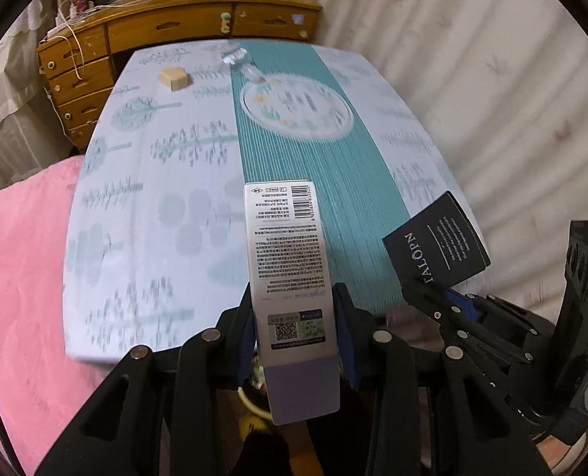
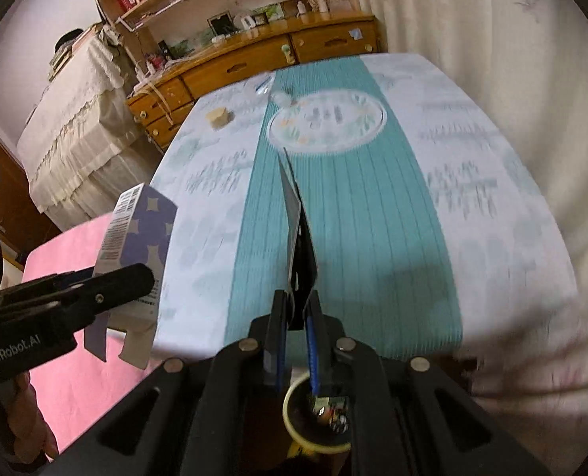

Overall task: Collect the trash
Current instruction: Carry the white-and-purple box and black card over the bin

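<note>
My left gripper (image 1: 295, 315) is shut on a long white and lilac carton (image 1: 286, 254) with a barcode, held upright over the near table edge. My right gripper (image 2: 297, 311) is shut on a flattened dark box (image 2: 295, 214), seen edge-on. The left wrist view shows that dark box (image 1: 436, 238) at the right with white lettering, in the right gripper (image 1: 428, 291). In the right wrist view the left gripper (image 2: 135, 273) and its carton (image 2: 143, 230) are at the left. A yellow-rimmed bin (image 2: 294, 424) with trash inside sits below the grippers. On the far table lie a beige block (image 1: 175, 77) and a clear plastic wrapper (image 1: 238, 59).
The table has a white tree-print cloth (image 1: 155, 198) with a teal runner (image 1: 294, 150) and a round placemat (image 1: 297, 109). A wooden dresser (image 1: 175, 27) stands behind it, a pink bed cover (image 1: 20, 277) at the left, and a pale curtain (image 1: 472, 79) at the right.
</note>
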Demonstrator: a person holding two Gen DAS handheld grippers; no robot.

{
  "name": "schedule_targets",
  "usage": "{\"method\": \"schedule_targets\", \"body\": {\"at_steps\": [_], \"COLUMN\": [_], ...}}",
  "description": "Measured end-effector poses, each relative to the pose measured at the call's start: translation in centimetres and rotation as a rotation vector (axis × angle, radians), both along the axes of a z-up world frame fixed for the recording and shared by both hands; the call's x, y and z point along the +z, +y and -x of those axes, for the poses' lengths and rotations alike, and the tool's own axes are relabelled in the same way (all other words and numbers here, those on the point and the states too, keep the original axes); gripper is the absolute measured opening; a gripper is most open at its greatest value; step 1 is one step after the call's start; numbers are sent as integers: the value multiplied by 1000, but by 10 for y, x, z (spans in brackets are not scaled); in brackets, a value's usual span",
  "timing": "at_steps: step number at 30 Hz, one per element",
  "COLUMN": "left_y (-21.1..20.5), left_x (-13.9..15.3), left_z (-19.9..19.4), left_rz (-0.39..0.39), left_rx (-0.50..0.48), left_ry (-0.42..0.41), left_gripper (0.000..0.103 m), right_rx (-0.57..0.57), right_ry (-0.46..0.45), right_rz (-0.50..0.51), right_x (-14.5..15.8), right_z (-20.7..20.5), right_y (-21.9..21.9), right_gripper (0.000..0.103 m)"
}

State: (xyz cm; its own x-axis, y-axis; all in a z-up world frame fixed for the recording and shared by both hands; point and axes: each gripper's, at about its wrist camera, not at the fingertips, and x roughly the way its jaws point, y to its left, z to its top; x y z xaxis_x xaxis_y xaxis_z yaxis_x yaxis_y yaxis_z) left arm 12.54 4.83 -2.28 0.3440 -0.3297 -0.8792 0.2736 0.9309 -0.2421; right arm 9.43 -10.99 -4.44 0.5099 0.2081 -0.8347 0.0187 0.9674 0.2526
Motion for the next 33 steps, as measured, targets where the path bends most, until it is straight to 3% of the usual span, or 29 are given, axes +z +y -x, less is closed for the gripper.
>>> {"method": "schedule_targets", "body": {"at_steps": [7, 16, 26, 33], "left_y": [5, -10, -27, -33], "left_x": [-8, -59, -152, -252], "left_z": [59, 107, 143, 146], "left_rz": [-14, -47, -68, -68], "left_rx": [-42, -22, 37, 71], "left_ry": [25, 100, 164, 231], "left_gripper": [34, 34, 34, 34], "right_rx": [23, 31, 57, 41], "right_ry": [91, 192, 268, 335], "right_rz": [29, 2, -16, -39], "right_x": [-13, -66, -157, -263], "right_z": [61, 106, 133, 126], "right_y": [17, 14, -3, -14], "right_gripper": [9, 9, 9, 9]}}
